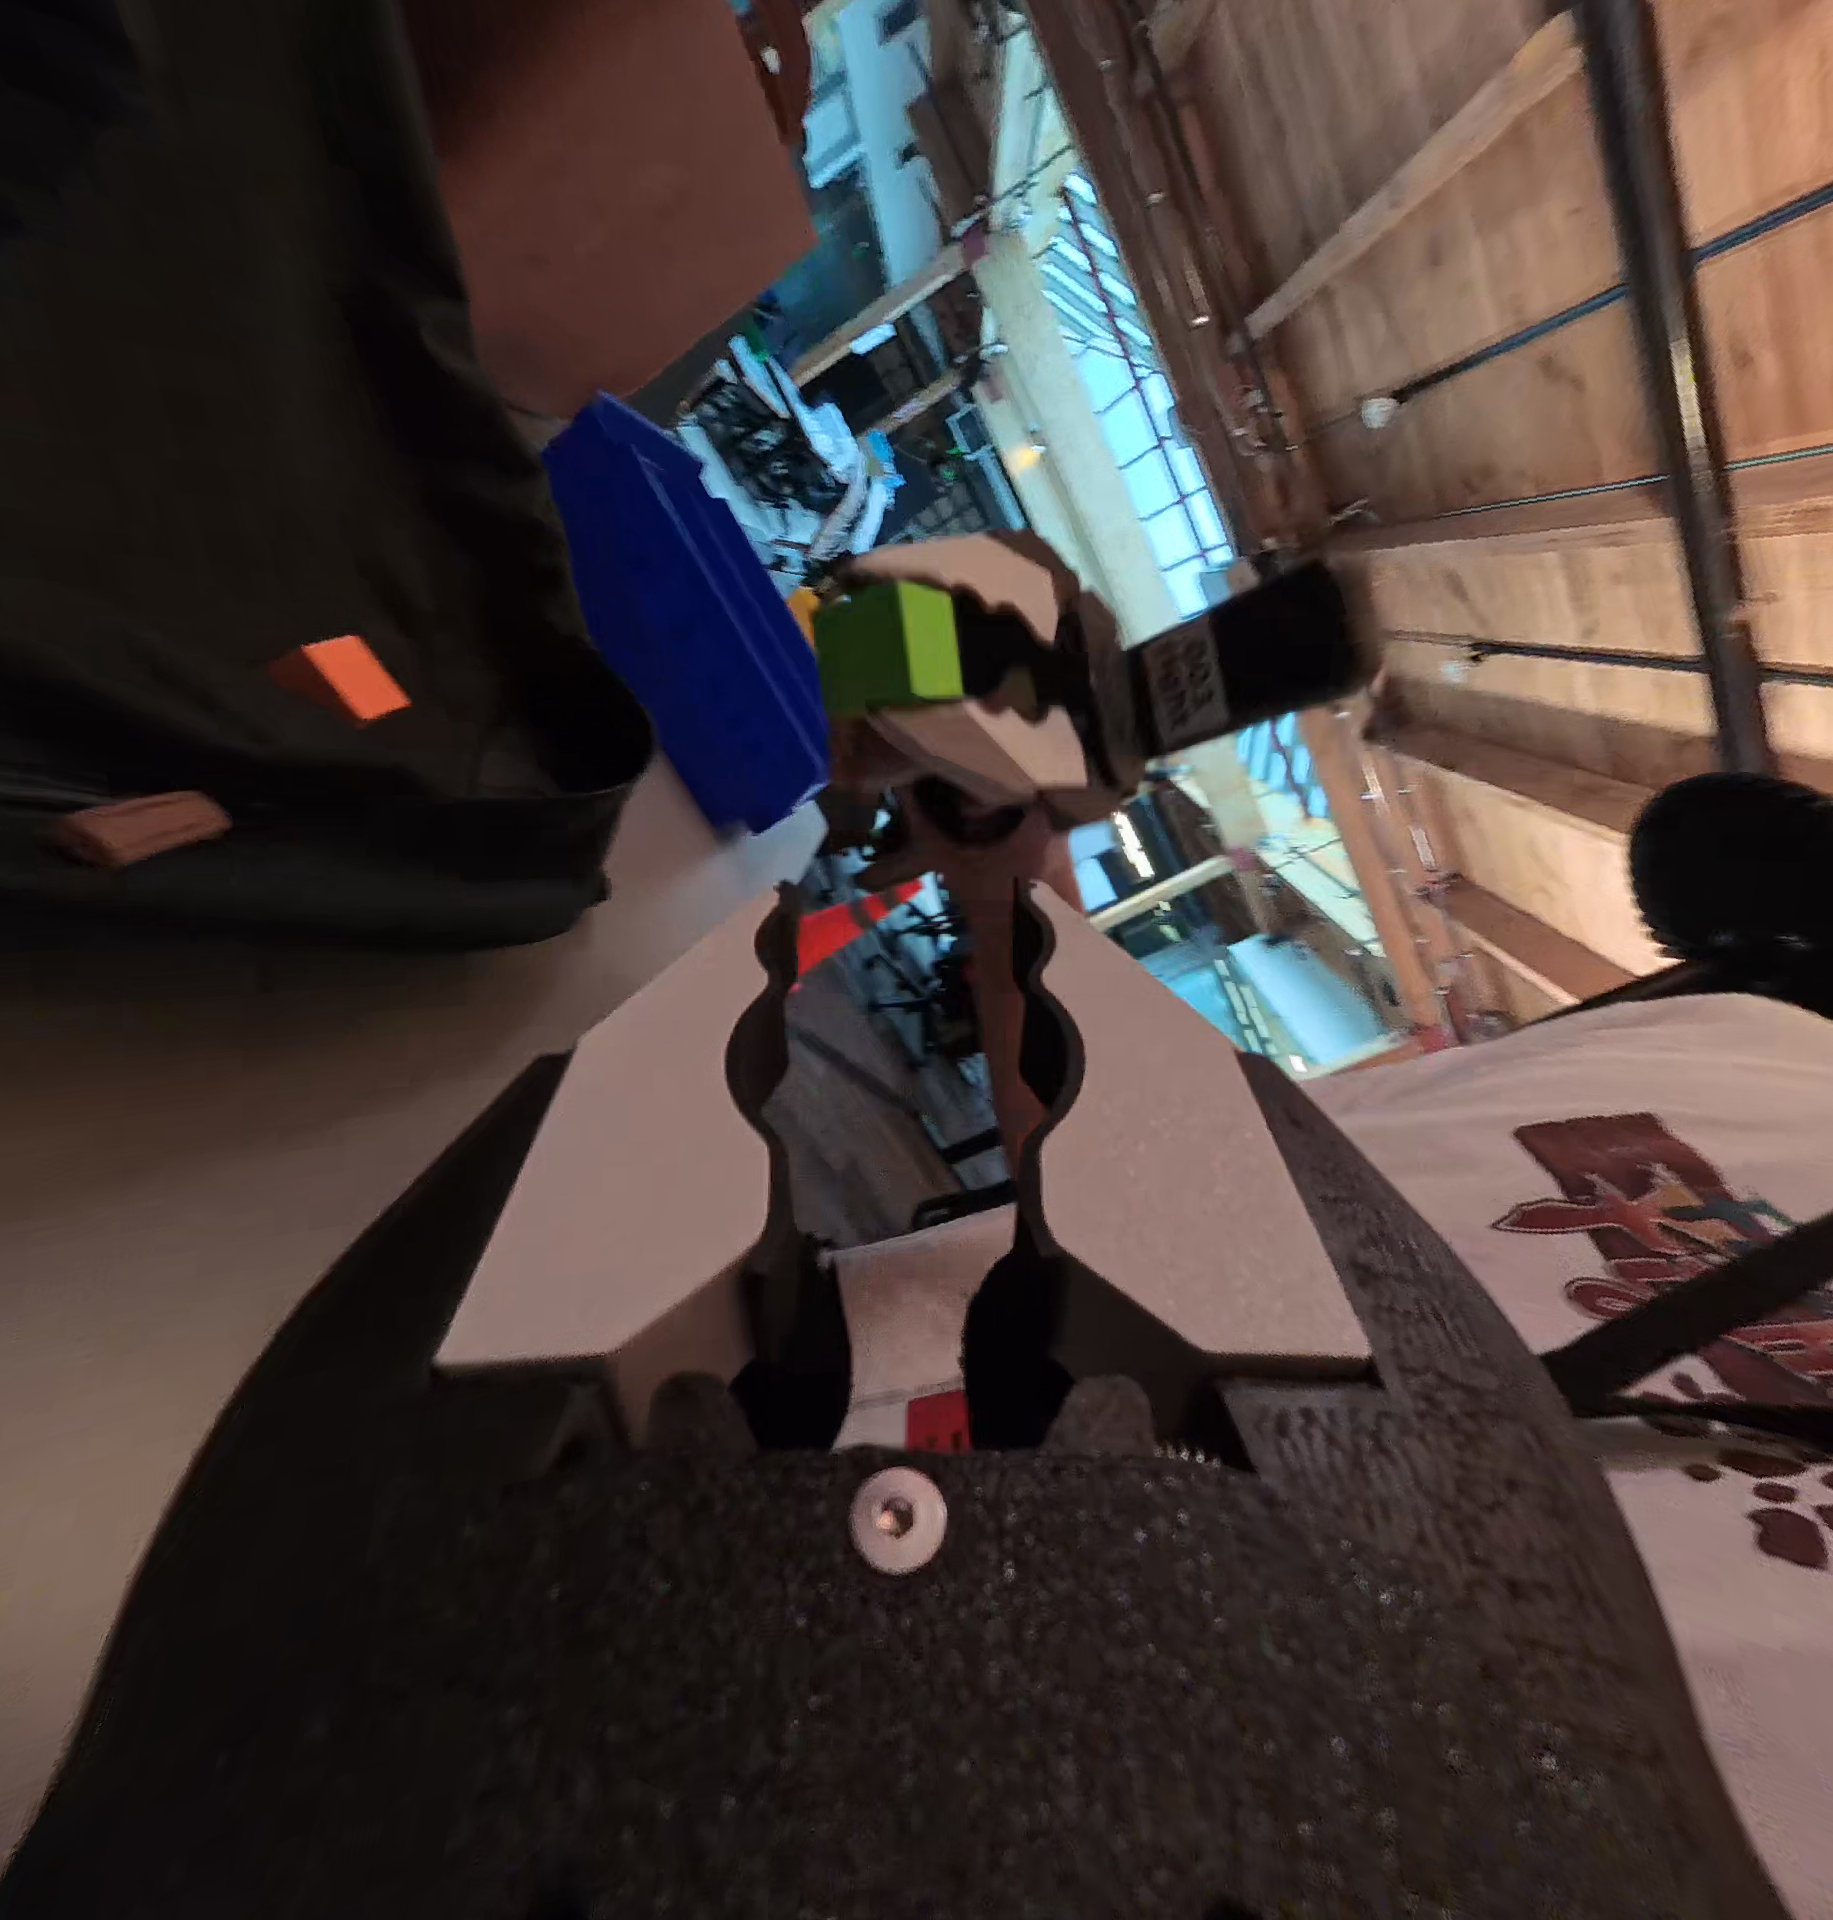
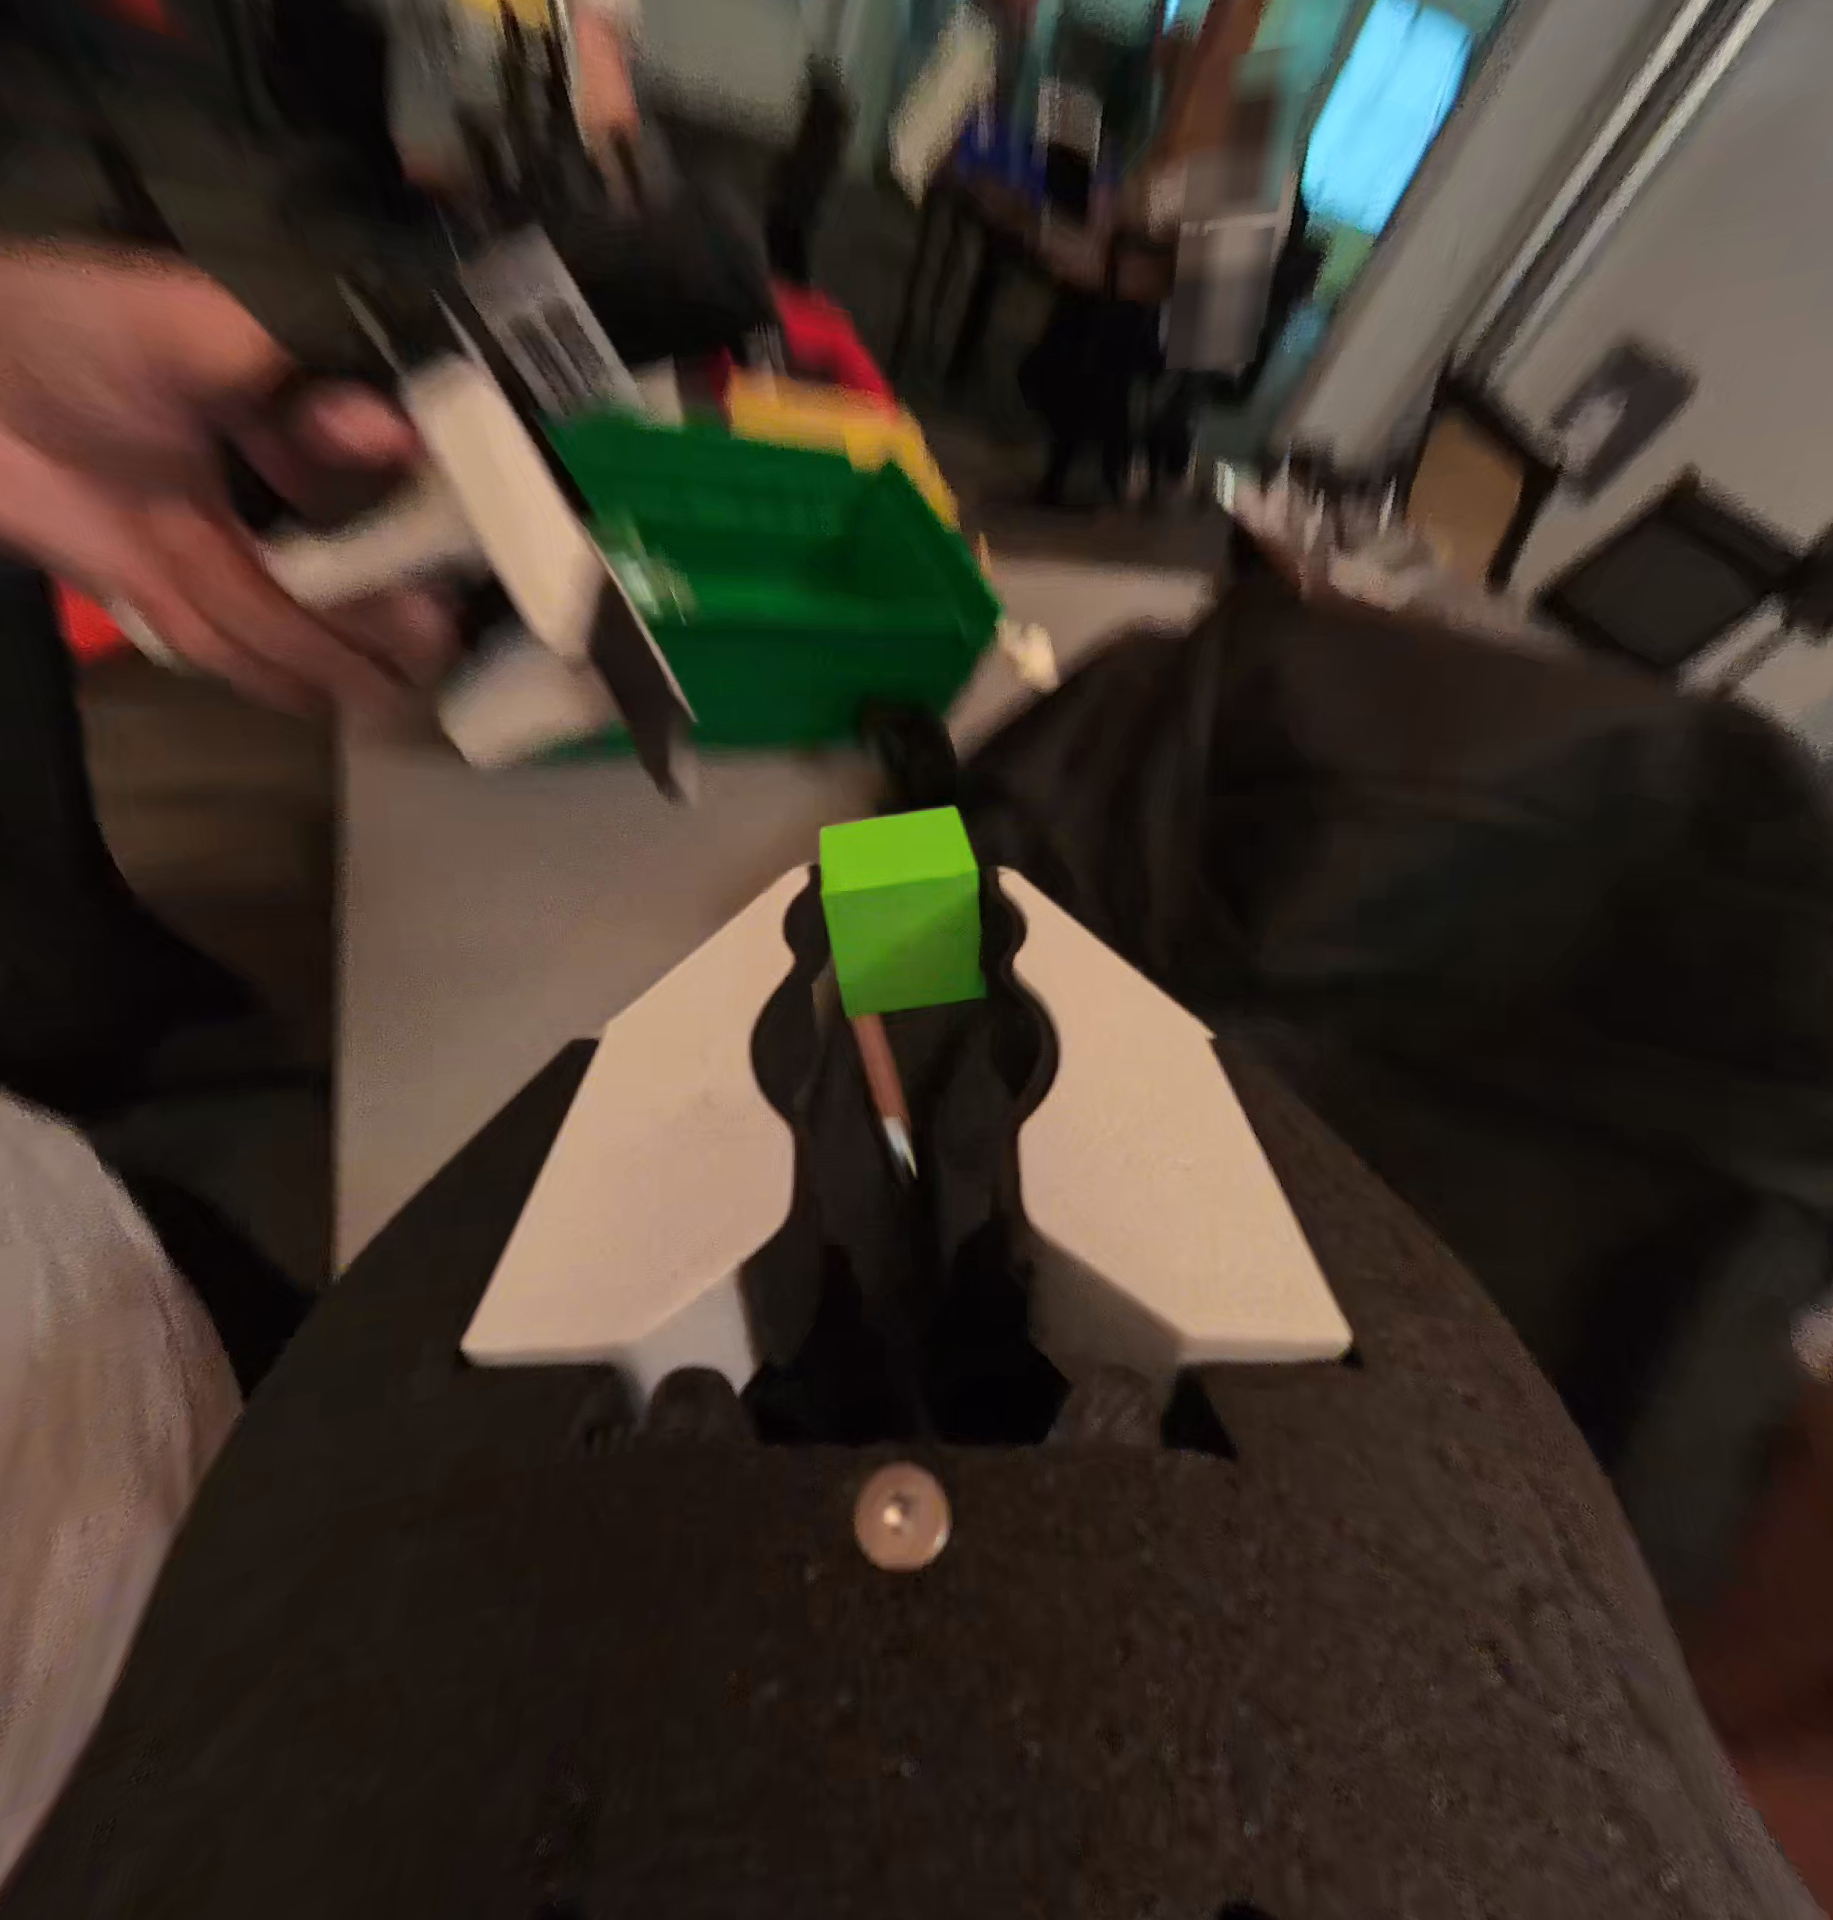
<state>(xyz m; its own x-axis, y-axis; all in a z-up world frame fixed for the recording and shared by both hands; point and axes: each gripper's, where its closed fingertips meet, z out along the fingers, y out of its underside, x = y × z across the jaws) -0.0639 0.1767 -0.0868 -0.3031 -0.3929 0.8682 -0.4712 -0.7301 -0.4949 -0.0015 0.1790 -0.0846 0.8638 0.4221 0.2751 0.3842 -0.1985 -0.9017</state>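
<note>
1. Between the fingertips of the right tongs [image 2: 904, 914], a green cube [image 2: 901, 914] was gripped, the white fingers [image 2: 1130, 1122] being pressed against its two side faces so that it was carried clear of the tabletop [image 2: 538, 914].
2. Beneath the cube, a thin pencil-like stick [image 2: 884, 1091] was seen in the gap between the fingers; whether it was joined to the cube could not be told.
3. The same cube [image 1: 889, 655] was shown in the left wrist view, clamped at the tip of the right tongs [image 1: 891, 660] just beside a blue bin [image 1: 683, 623].
4. The left tongs [image 1: 907, 904] were seen at a narrow setting, nothing being held between the fingers [image 1: 642, 1174]. They were tilted steeply, so the room appeared turned on its side.
5. In the right wrist view, the left tongs [image 2: 673, 769] were blurred and grasped by a hand [image 2: 143, 457], in front of a green bin [image 2: 818, 582].
6. Yellow [image 2: 839, 421] and red [image 2: 829, 332] bins were ranked behind the green one.
7. On a dark cloth [image 1: 216, 468], an orange block [image 1: 346, 675] and a brown block [image 1: 143, 826] were laid well apart from the tongs.
</note>
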